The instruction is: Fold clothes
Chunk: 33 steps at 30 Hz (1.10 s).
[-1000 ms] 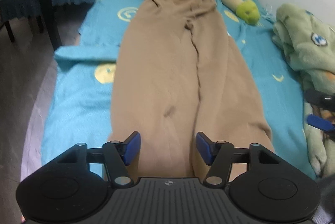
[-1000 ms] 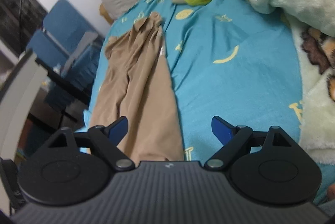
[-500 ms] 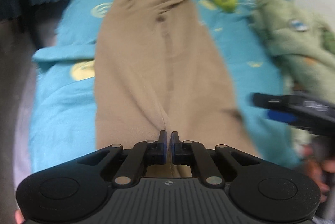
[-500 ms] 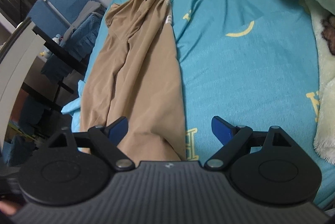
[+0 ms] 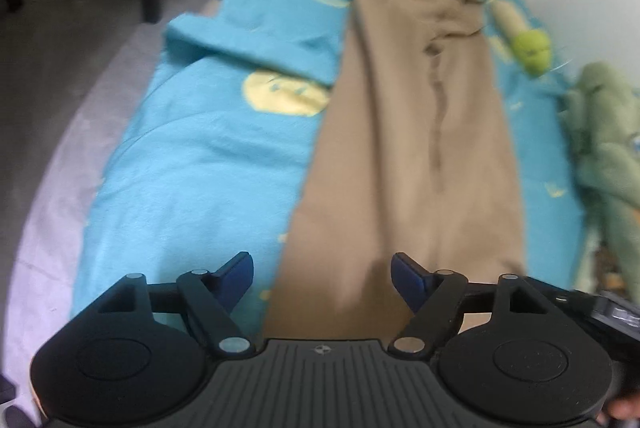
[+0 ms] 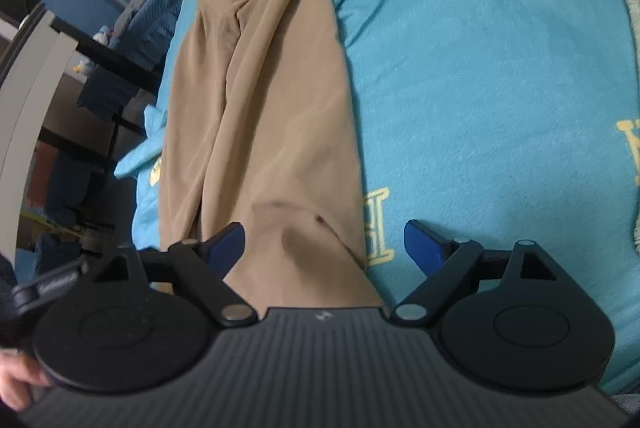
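1. Your left gripper (image 5: 322, 270) has its jaws spread, holding nothing, straddling the near-left edge of the tan trousers (image 5: 416, 156).
2. Your right gripper (image 6: 324, 240) is likewise released over the near-right hem.
3. The trousers lie lengthwise and flat on the blue bed (image 6: 480, 88).
4. Clamp both corners level, then lift evenly toward the waistband.

Both wrist views close above trousers (image 5: 420, 168), lengthwise; left blurry.
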Each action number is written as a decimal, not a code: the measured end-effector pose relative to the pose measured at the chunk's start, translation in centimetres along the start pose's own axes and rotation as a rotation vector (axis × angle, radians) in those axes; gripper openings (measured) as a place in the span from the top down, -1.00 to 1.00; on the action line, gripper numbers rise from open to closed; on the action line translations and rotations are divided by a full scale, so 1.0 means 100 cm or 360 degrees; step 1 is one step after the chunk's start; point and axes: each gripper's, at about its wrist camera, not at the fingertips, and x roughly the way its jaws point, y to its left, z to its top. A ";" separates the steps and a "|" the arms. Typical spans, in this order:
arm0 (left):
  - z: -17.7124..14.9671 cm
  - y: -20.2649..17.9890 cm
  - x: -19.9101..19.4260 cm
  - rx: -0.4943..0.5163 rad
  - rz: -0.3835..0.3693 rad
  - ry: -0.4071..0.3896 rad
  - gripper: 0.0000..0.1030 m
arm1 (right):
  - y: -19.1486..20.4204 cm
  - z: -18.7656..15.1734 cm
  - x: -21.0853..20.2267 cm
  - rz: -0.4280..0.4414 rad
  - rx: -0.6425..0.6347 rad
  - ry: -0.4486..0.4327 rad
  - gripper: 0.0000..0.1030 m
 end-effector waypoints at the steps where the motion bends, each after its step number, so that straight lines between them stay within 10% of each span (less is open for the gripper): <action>1: 0.000 -0.002 0.004 0.0021 0.0026 0.0021 -0.57 | 0.002 -0.001 0.002 0.0003 -0.0017 0.0019 -0.74; 7: -0.010 -0.014 0.008 0.0154 0.0008 0.0142 -0.45 | 0.021 -0.014 0.006 -0.0028 -0.0228 0.0135 -0.74; 12: -0.016 -0.020 -0.001 0.0225 -0.0047 0.0170 0.89 | 0.054 -0.033 0.012 -0.0202 -0.0572 0.0215 -0.36; 13: -0.018 -0.022 -0.004 0.0255 -0.0052 0.0153 0.92 | 0.059 -0.035 0.010 -0.0259 -0.0630 0.0192 -0.18; 15: -0.020 -0.022 -0.018 0.0271 -0.0090 0.0045 0.93 | 0.069 -0.040 0.006 -0.0374 -0.0744 0.0145 0.76; 24: -0.037 -0.025 -0.137 0.0234 -0.0440 -0.0545 0.97 | 0.072 -0.033 -0.098 -0.0179 -0.0604 -0.0290 0.85; 33: -0.118 -0.037 -0.237 0.0246 -0.0678 -0.0868 0.97 | 0.059 -0.079 -0.221 0.0010 -0.0531 -0.0650 0.86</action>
